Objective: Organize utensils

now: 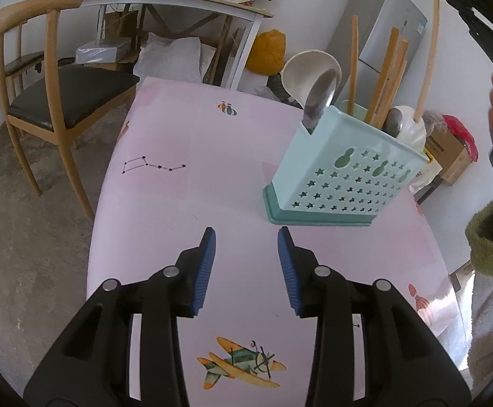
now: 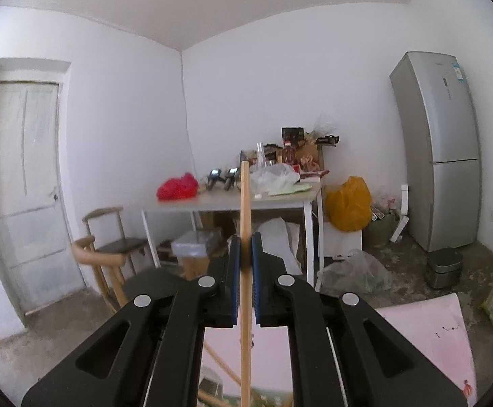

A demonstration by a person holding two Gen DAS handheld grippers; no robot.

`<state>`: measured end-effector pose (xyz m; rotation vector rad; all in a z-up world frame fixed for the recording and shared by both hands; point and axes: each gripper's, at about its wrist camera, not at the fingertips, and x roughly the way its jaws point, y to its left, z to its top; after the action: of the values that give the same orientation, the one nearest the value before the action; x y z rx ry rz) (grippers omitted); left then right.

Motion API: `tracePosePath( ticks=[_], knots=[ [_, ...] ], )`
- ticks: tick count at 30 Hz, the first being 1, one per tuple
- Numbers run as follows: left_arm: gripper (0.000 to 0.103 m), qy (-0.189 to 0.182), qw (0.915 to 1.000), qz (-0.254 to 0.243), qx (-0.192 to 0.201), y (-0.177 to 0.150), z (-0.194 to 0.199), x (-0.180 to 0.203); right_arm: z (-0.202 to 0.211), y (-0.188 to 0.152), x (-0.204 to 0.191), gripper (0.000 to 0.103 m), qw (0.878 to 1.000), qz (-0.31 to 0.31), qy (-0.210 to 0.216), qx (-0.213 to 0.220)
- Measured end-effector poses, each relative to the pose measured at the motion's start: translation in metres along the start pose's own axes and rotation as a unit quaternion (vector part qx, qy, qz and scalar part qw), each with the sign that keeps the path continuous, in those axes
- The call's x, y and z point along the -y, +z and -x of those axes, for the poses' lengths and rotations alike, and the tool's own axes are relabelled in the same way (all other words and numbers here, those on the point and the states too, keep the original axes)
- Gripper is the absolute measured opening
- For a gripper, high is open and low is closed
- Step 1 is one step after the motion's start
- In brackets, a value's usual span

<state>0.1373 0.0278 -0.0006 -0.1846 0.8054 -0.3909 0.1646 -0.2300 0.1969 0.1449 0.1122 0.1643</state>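
Home dining room: fridge (image 2: 439,149), wooden chair (image 1: 39,78), cluttered side table (image 2: 232,200).

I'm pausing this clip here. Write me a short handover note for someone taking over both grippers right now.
Left gripper: open, holding nothing, low over the pink table, just short of the utensil holder.
Right gripper: shut on a single chopstick, held upright above the holder; its lower end reaches the holder's right side by the white spoon.
Done: ladle, metal spoon and several chopsticks already stand in the holder.
Left: release the held chopstick into the holder. No loose utensils show on the table.
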Motion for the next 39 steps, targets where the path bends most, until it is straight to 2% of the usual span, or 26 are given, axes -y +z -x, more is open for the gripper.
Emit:
tracePosePath(
  ticks=[6, 10, 14, 15, 16, 18, 24, 26, 28, 33, 36, 39],
  knots=[
    [0.038, 0.004, 1.0, 0.0, -0.002, 0.002, -0.003, -0.001, -0.032, -0.025, 0.003, 0.007, 1.0, 0.019, -0.019, 0.008],
    [0.041, 0.009, 0.9999, -0.006, -0.001, 0.002, -0.004, 0.002, -0.039, -0.065, 0.01, 0.007, 0.998, 0.038, -0.031, -0.032],
    [0.049, 0.014, 0.9998, -0.016, 0.004, 0.003, -0.004, 0.004, -0.02, -0.092, 0.021, 0.008, 0.997, 0.033, -0.038, -0.06],
    [0.05, 0.016, 0.9997, -0.019, 0.005, 0.003, -0.004, 0.006, -0.014, -0.095, 0.024, 0.013, 0.997, 0.031, -0.04, -0.066],
    [0.053, 0.017, 0.9996, -0.021, 0.006, 0.004, -0.004, 0.007, -0.009, -0.097, 0.027, 0.025, 0.996, 0.028, -0.044, -0.069],
    [0.057, 0.019, 0.9995, -0.025, 0.008, 0.004, -0.002, 0.011, 0.007, -0.101, 0.033, 0.036, 0.996, 0.022, -0.052, -0.071],
    [0.074, 0.028, 0.9988, -0.035, 0.019, 0.005, 0.008, 0.026, 0.052, -0.107, 0.044, 0.051, 0.995, 0.0, -0.068, -0.074],
    [0.083, 0.037, 0.9982, -0.038, 0.029, 0.006, 0.014, 0.034, 0.064, -0.111, 0.046, 0.054, 0.994, -0.012, -0.073, -0.083],
    [0.086, 0.052, 0.997, -0.041, 0.041, 0.007, 0.019, 0.042, 0.074, -0.12, 0.049, 0.06, 0.992, -0.022, -0.078, -0.098],
    [0.093, 0.088, 0.9935, -0.043, 0.057, 0.009, 0.029, 0.056, 0.085, -0.154, 0.046, 0.07, 0.98, -0.033, -0.089, -0.172],
    [0.094, 0.104, 0.9919, -0.042, 0.06, 0.01, 0.032, 0.063, 0.087, -0.179, 0.041, 0.071, 0.966, -0.03, -0.108, -0.231],
    [0.095, 0.121, 0.9896, -0.043, 0.065, 0.009, 0.035, 0.069, 0.089, -0.197, 0.036, 0.072, 0.954, -0.017, -0.129, -0.269]
  ],
)
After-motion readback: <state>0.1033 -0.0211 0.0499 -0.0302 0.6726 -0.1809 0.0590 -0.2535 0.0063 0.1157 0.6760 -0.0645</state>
